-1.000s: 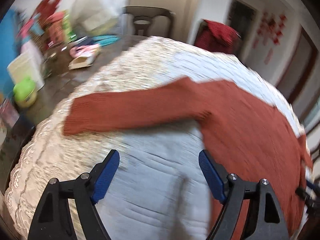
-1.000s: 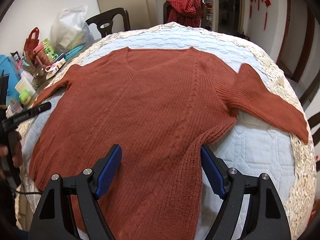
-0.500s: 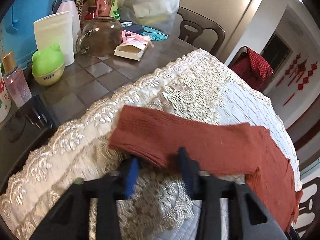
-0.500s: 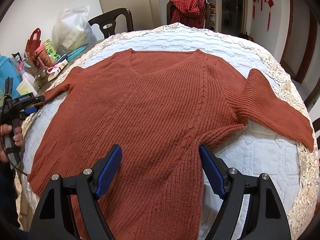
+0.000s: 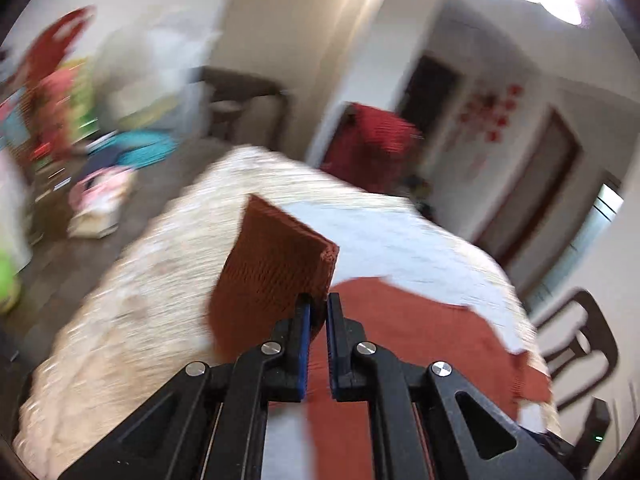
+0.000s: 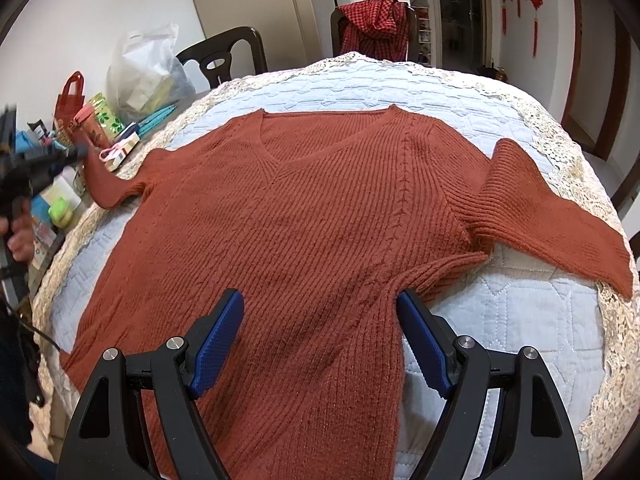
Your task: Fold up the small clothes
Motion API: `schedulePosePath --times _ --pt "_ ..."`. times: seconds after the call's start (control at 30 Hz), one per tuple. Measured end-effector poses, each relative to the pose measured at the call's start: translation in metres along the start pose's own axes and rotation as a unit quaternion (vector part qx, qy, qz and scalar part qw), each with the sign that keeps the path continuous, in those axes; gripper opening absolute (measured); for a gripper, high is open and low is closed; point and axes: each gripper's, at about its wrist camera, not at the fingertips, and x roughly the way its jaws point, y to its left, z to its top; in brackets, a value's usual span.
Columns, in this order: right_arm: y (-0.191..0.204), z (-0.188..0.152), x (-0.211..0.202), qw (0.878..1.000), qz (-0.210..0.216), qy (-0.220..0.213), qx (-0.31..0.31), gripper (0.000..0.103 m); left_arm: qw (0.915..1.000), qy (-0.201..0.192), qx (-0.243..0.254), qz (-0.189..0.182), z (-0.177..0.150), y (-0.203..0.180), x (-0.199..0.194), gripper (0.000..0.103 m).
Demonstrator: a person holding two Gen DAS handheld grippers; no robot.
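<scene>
The blue pads of the left gripper (image 5: pixel 316 312) are seen drawn almost together, with the cuff end of the sweater's sleeve (image 5: pixel 276 264) pinched between them; the cuff stands up from the jaws, clear of the cloth below. How much knit lies inside the pinch is hidden by the pads themselves. The whole left wrist view is smeared by motion, so the clutter (image 5: pixel 92 184) beyond the tablecloth (image 5: pixel 132 312) cannot be made out item by item.

The right gripper (image 6: pixel 320 336) is held wide open above the lower body of the rust-red sweater (image 6: pixel 304 220), with nothing gripped. Whether its fingertips touch the knit cannot be told. The sweater's hem is cut off by the bottom of the picture and by the gripper's frame.

The sweater is spread front up on the quilted, lace-edged tablecloth (image 6: pixel 520 320), V-neck away from the camera. One sleeve (image 6: pixel 552 216) is laid out flat toward the lace edge. The other sleeve is seen lifted at the far left, where the left gripper (image 6: pixel 52 160) and the hand (image 6: pixel 18 236) holding it are blurred and partly cut off by the frame edge. A chair (image 6: pixel 224 56) and a red checked cloth (image 6: pixel 372 24) draped on another chair are visible behind.
</scene>
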Motion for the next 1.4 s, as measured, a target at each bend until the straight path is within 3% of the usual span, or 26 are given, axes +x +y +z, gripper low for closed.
schedulePosePath --times 0.1,0.2,0.33,0.4,0.47,0.6,0.7,0.73,0.8,1.0,1.13,1.2,1.23,1.4 --pt "-0.002 -0.002 -0.004 1.000 0.001 -0.003 0.006 0.079 0.9972 0.016 0.045 -0.058 -0.002 -0.050 0.021 0.009" --pt "-0.007 -0.003 -0.008 1.000 -0.002 -0.004 0.014 0.079 0.9893 0.059 0.076 -0.110 -0.019 -0.088 0.053 0.009" --pt "-0.015 -0.005 -0.012 1.000 -0.007 -0.005 0.027 0.079 0.9776 0.129 0.097 -0.135 -0.048 -0.111 0.089 0.011" --pt "-0.019 -0.006 -0.014 0.999 -0.006 -0.006 0.034 0.079 0.9760 0.138 0.094 -0.140 -0.054 -0.108 0.087 0.031" --pt "-0.023 -0.005 -0.015 0.999 -0.001 -0.007 0.041 0.079 0.9777 0.124 0.084 -0.147 -0.054 -0.099 0.073 0.037" --pt "-0.021 0.007 -0.011 0.998 0.027 -0.010 0.049 0.079 0.9895 0.080 0.074 -0.095 -0.039 -0.062 0.051 0.037" --pt "-0.014 0.026 0.000 0.998 0.048 -0.010 0.049 0.062 0.9948 0.069 0.066 -0.035 -0.030 -0.030 0.043 0.037" --pt "-0.012 0.032 0.005 0.997 0.052 -0.008 0.050 0.053 0.9954 0.072 0.059 -0.022 -0.028 -0.020 0.043 0.037" --pt "-0.007 0.047 0.018 0.997 0.063 -0.001 0.051 0.049 0.9957 0.077 0.051 -0.005 -0.028 -0.003 0.044 0.037" --pt "0.014 0.090 0.070 0.996 0.082 0.033 0.030 0.048 0.9941 0.093 0.056 -0.005 -0.040 0.000 0.060 0.037" --pt "0.025 0.097 0.107 0.995 0.071 0.069 0.014 0.026 0.9922 0.105 0.065 -0.017 -0.046 -0.007 0.074 0.031" --pt "0.027 0.098 0.109 0.996 0.064 0.060 0.010 0.018 0.9907 0.115 0.071 -0.017 -0.050 -0.007 0.080 0.031" --pt "0.026 0.099 0.108 0.996 0.066 0.060 0.013 0.006 0.9901 0.117 0.074 -0.017 -0.052 -0.007 0.081 0.031" --pt "0.013 0.094 0.077 0.998 0.065 0.016 0.018 0.003 0.9887 0.123 0.082 -0.024 -0.058 -0.004 0.085 0.031"
